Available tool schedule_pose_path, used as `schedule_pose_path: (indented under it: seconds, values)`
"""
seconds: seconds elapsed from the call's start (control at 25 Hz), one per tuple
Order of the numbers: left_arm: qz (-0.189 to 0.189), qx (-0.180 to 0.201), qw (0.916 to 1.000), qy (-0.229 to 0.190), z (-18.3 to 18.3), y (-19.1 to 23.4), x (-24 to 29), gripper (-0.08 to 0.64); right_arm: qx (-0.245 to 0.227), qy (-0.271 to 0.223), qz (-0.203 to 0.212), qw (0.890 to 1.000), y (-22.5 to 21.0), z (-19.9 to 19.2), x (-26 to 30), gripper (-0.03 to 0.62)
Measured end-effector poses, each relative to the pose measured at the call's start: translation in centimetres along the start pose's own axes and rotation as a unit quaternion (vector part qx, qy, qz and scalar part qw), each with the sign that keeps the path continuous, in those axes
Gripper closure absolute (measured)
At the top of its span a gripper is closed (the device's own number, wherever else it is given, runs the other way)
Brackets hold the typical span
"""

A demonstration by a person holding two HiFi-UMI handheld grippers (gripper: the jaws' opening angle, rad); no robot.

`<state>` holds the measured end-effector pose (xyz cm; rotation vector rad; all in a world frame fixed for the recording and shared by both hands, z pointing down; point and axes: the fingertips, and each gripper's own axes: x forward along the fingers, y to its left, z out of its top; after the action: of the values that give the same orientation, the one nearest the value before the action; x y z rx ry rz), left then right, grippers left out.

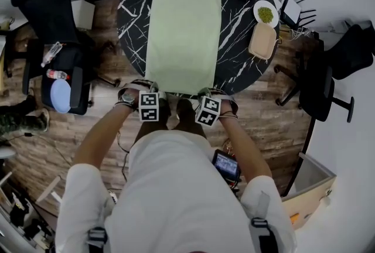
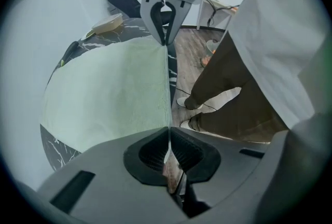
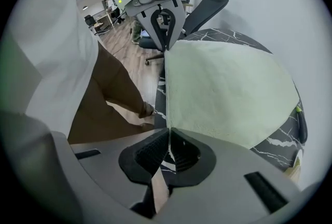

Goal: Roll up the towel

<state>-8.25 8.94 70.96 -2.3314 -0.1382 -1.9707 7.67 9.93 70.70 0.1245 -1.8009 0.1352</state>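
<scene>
Presently the pale green towel [image 1: 184,23] lies flat and full length across the round black marbled surface [image 1: 237,47]. Its far end reaches close to the far rim and its near end sits at the rim next to the person.

The left gripper [image 2: 168,135] has its jaws closed on the near left corner. Only a thin sliver of cloth shows between the ribbed pads. The right gripper [image 3: 168,137] is closed the same way on the near right corner. The near hem runs taut and straight between the two. No turn of the roll has been formed yet.

Risks noted:
- Both holds take only the very margin of the hem. A pull or twist could draw the cloth out of one pair of jaws, and that corner would drop.
- If one hand turns over or advances ahead of the other, the roll would likely start skewed and come out cone-shaped.
- The towel lies loose on a smooth top. Pushing forward without tucking the hem under would probably slide or bunch it instead of rolling it.
- With the hem drawn tight, the first turn may be slack at mid-width, where nothing holds it.
- A plate [image 1: 266,13] and a tan tray [image 1: 262,41] stand to the right, apart from the towel. They matter only if the roll wanders that way.
</scene>
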Motion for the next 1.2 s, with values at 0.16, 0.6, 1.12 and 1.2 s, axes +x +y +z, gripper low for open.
schedule_pose_path:
  seconds: [0.16, 0.6, 1.12, 1.2]
  values:
    - [0.01, -0.011, 0.9999, -0.009, 0.0, 0.9, -0.8, 0.545, 0.005, -0.017, -0.023, 1.0, -1.4, 0.4, -1.1, 0.586]
    - [0.028, -0.044, 0.9986, 0.01, 0.0, 6.3, -0.5, 0.545, 0.045, -0.003, -0.049, 0.998, -6.9, 0.4, -0.1, 0.584]
    - [0.105, -0.108, 0.9886, -0.007, -2.5, 8.9, -1.5, 0.43, 0.073, -0.037, -0.149, 0.986, -9.4, -0.9, -2.2, 0.463]
    - [0.113, -0.107, 0.9877, -0.012, -2.5, 8.6, -1.9, 0.431, 0.067, -0.044, -0.156, 0.985, -9.1, -0.7, -2.8, 0.474]
